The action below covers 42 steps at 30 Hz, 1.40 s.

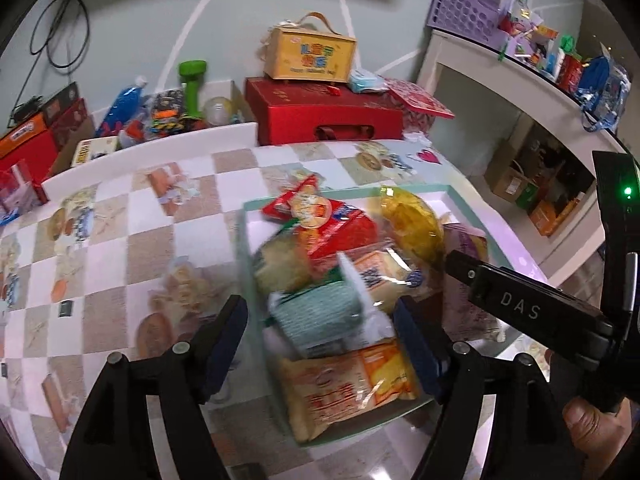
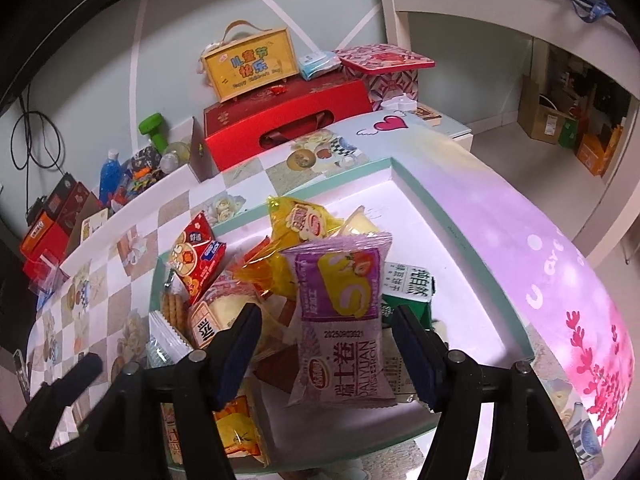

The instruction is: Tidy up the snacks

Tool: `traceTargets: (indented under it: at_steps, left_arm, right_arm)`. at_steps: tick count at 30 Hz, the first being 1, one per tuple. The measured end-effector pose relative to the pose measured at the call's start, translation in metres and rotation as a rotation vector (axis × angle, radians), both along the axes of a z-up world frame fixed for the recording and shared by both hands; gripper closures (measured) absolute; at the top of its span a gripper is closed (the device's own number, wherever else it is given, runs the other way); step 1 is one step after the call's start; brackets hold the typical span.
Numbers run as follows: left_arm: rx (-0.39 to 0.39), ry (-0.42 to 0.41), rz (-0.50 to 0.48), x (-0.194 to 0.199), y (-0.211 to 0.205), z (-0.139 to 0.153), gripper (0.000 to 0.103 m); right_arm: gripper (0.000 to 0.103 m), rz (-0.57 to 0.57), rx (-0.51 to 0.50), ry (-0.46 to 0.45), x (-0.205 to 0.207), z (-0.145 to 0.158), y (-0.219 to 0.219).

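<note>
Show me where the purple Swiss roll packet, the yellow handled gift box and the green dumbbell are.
purple Swiss roll packet (image 2: 345, 320): right wrist view, middle of the wrapper.
yellow handled gift box (image 2: 251, 65): right wrist view, printed front face.
green dumbbell (image 1: 192, 90): left wrist view, on its grip.

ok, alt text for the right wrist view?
The right gripper hangs open over a teal-rimmed box full of snack packets, a purple Swiss-roll packet lying between its fingers, untouched. The box sits on a checkered tablecloth; red and yellow gift boxes stand behind.
</note>
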<state>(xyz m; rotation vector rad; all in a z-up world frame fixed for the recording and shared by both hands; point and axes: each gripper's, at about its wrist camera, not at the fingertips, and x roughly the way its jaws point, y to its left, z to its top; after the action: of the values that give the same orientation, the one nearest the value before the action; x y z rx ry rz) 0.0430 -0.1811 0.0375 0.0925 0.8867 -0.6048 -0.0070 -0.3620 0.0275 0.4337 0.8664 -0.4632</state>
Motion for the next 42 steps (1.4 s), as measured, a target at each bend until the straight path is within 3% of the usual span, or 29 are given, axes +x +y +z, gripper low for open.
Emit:
traceTargets:
  at_steps: [2, 3, 4, 8, 15, 25, 33, 42]
  left_arm:
    - [-0.001, 0.001, 0.03, 0.002, 0.009, -0.001, 0.022]
    - [0.001, -0.002, 0.058, 0.003, 0.016, -0.002, 0.009]
    - [0.006, -0.011, 0.101, 0.005, 0.025, -0.004, 0.003]
    - [0.056, -0.037, 0.251, 0.013, 0.054, -0.014, 0.0]
    - [0.077, -0.02, 0.376, 0.018, 0.094, -0.029, 0.0]
    - [0.25, -0.05, 0.453, -0.004, 0.114, -0.036, 0.0]
    - [0.301, -0.054, 0.484, -0.026, 0.134, -0.04, 0.0]
    - [0.297, -0.023, 0.503, -0.041, 0.153, -0.046, 0.0]
  right_arm:
    - [0.023, 0.003, -0.006, 0.002, 0.001, 0.0, 0.002]
    - [0.015, 0.003, -0.009, -0.001, 0.001, 0.0, 0.003]
    - [0.012, 0.005, -0.011, -0.007, 0.002, 0.001, 0.004]
    - [0.0, 0.03, -0.027, -0.01, 0.004, 0.0, 0.012]
    - [0.0, 0.089, -0.061, -0.016, 0.004, 0.004, 0.033]
    - [0.0, 0.171, -0.1, -0.009, -0.009, 0.012, 0.078]
    - [0.0, 0.242, -0.107, 0.027, -0.024, 0.002, 0.112]
    - [0.0, 0.281, -0.101, 0.068, -0.038, -0.012, 0.131]
